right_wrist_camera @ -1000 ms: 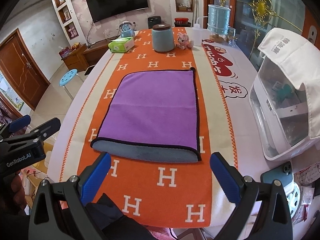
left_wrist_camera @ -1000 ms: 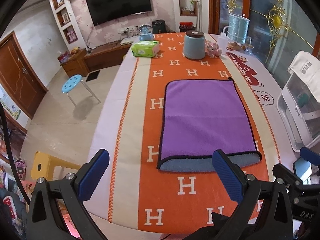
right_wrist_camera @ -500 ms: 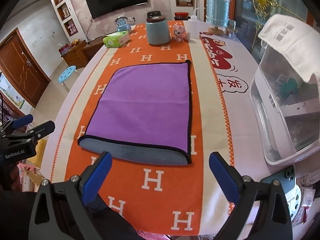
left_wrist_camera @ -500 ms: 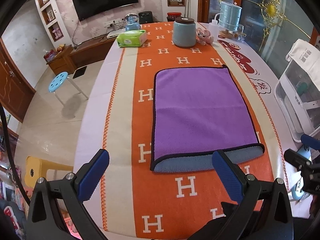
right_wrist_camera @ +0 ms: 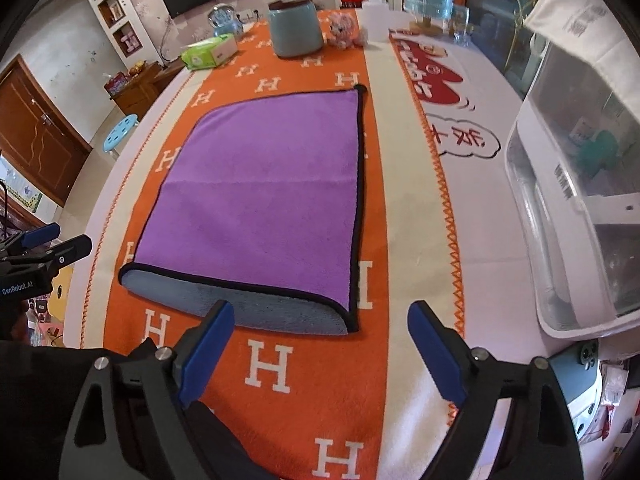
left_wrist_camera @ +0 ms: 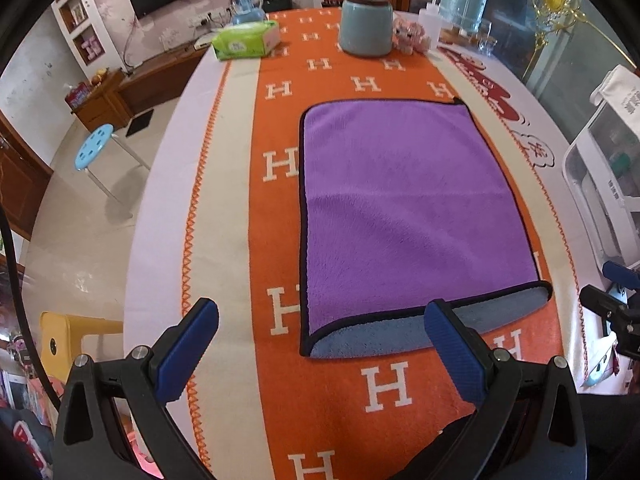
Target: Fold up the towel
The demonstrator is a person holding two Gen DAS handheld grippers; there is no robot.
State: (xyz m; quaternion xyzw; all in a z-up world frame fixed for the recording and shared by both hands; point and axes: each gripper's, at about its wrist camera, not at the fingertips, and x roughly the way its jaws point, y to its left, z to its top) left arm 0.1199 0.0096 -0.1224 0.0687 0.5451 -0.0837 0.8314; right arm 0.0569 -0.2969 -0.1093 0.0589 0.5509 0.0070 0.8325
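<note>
A purple towel (left_wrist_camera: 404,208) with a black hem lies folded in half on the orange runner, its grey-blue underside showing along the near fold (left_wrist_camera: 400,336). It also shows in the right wrist view (right_wrist_camera: 264,200). My left gripper (left_wrist_camera: 320,320) is open and empty, just above the towel's near left corner. My right gripper (right_wrist_camera: 320,320) is open and empty, above the near right corner (right_wrist_camera: 348,320). Neither gripper touches the towel.
A blue-grey jar (left_wrist_camera: 366,28), a green tissue pack (left_wrist_camera: 246,40), a pink toy (left_wrist_camera: 410,36) and a water dispenser (left_wrist_camera: 466,0) stand at the table's far end. A white plastic bin (right_wrist_camera: 580,208) sits at the right. A blue stool (left_wrist_camera: 94,146) stands on the floor, left.
Both grippers have moved forward and lower toward the towel's near edge, which now looks larger and closer. The towel has not moved. Both grippers stay open.
</note>
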